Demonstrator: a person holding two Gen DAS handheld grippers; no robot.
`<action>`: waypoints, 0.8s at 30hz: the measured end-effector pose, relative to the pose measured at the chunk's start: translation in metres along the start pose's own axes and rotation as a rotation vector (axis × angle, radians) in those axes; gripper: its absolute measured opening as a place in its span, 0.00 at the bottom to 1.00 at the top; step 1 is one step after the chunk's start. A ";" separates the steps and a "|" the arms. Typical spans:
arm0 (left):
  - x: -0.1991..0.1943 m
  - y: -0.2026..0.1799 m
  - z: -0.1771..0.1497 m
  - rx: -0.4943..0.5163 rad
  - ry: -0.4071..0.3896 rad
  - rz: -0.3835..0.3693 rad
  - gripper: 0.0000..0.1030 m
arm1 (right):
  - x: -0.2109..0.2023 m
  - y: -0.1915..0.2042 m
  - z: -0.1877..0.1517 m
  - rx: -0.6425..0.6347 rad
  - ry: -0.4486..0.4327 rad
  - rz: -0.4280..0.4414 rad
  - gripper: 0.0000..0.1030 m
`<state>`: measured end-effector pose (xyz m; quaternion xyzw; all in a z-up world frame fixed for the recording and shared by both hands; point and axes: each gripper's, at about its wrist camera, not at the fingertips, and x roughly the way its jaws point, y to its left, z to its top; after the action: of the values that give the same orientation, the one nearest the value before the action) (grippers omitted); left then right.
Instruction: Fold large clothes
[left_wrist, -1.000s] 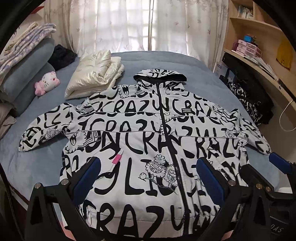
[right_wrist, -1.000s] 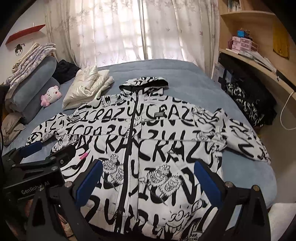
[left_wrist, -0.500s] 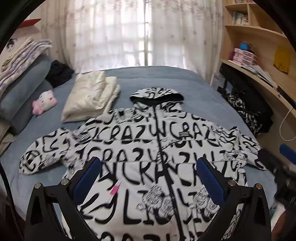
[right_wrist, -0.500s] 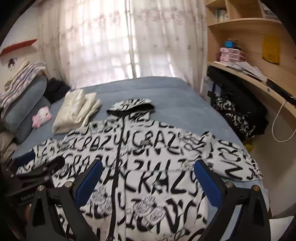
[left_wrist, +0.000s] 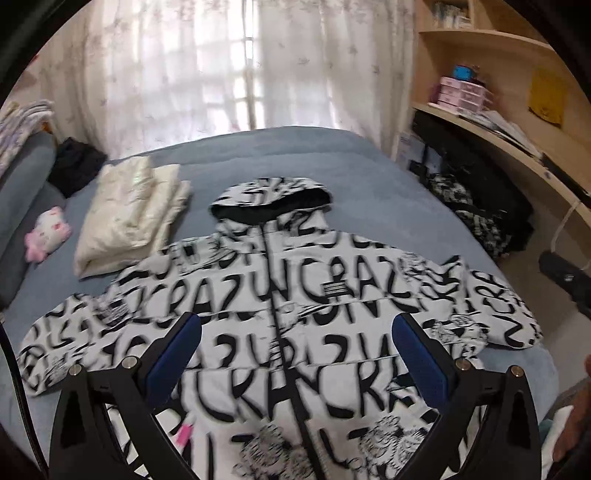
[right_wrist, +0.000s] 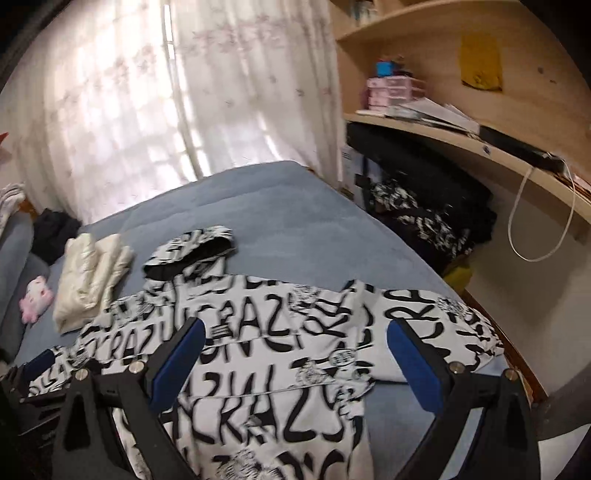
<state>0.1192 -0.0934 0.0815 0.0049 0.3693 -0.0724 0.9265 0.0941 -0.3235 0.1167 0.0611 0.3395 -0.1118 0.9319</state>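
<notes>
A large white hooded puffer jacket printed with black lettering (left_wrist: 295, 332) lies front-up and zipped on the blue-covered bed (left_wrist: 362, 177), filling the centre and lower half of the left wrist frame, its hood toward the curtained window at the top and both sleeves spread outward. No fold has been made yet.

The main risk, as I judge it, is a poor first grasp: the padded fabric is thick and slippery, so a pinch that catches only the top layer could drag the front panel and leave the back behind, skewing the fold. The right sleeve (right_wrist: 443, 325) lies near the bed's edge at centre right of the right wrist frame and could slide off if tugged outward. A folded cream quilted garment (left_wrist: 129, 214) sits just beside the left shoulder, at centre left of the frame, and could be disturbed when that sleeve swings in.

The left gripper (left_wrist: 295, 350) is spread wide, holding nothing, above the jacket's chest. The right gripper (right_wrist: 295, 354) is likewise released and empty, over the right shoulder.
</notes>
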 end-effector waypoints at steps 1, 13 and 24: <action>0.007 -0.004 0.002 0.005 -0.003 -0.027 0.99 | 0.007 -0.005 0.000 0.008 0.010 -0.013 0.93; 0.095 -0.050 -0.008 0.029 0.112 -0.067 0.99 | 0.097 -0.119 -0.031 0.301 0.214 -0.174 0.82; 0.141 -0.093 -0.022 0.051 0.135 -0.108 0.97 | 0.137 -0.247 -0.101 0.781 0.311 -0.197 0.82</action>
<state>0.1926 -0.2021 -0.0270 0.0135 0.4288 -0.1311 0.8937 0.0719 -0.5666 -0.0578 0.3927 0.4122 -0.3096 0.7616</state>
